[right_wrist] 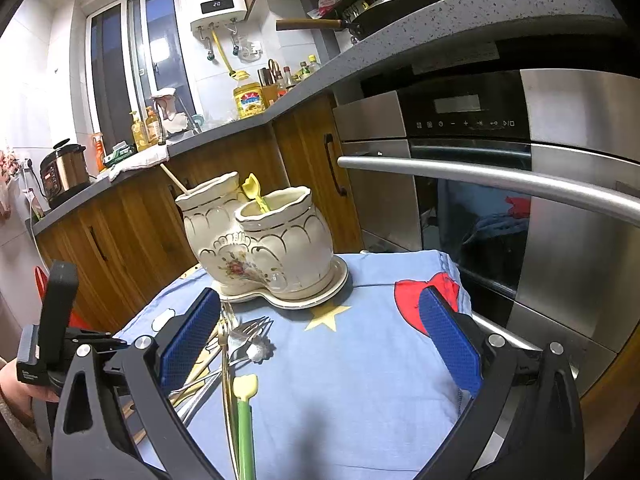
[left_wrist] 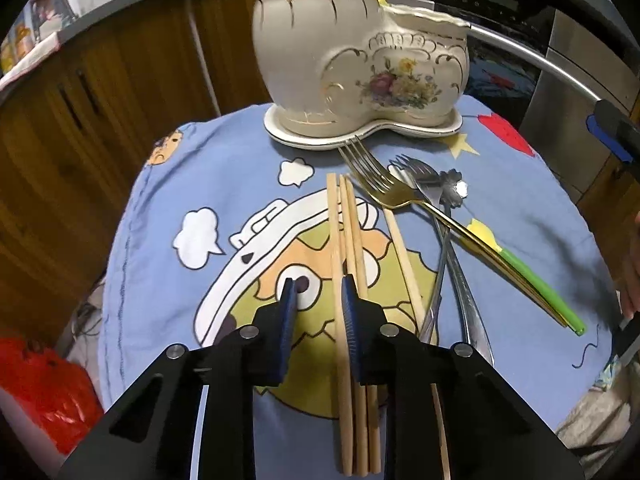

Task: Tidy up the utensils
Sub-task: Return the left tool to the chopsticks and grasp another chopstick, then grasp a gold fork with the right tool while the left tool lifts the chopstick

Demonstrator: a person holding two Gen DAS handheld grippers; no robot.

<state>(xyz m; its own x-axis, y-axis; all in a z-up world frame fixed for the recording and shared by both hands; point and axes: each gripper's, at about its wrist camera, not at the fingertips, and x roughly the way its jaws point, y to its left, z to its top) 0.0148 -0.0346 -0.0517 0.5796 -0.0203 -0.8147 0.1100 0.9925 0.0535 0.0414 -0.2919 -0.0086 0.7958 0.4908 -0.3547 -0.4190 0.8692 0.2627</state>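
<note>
Early in the task: already in the ceramic holder (right_wrist: 256,240), one chopstick (right_wrist: 174,179) and a yellow spoon (right_wrist: 256,194). Still on the cloth (left_wrist: 520,208): chopsticks (left_wrist: 352,248), forks (left_wrist: 376,176), more spoons. Left gripper (left_wrist: 318,300) apart around one chopstick, not yet clamped; right gripper (right_wrist: 320,332) wide apart, holding nothing.

Warm dim indoor light in left wrist view, brighter and cooler in right wrist view, heavy fisheye bending with black vignette corners, glare streak on the stainless steel oven handle bar (right_wrist: 500,180), soft shadow on the blue cartoon-print tablecloth (right_wrist: 360,400), mild edge blur.
</note>
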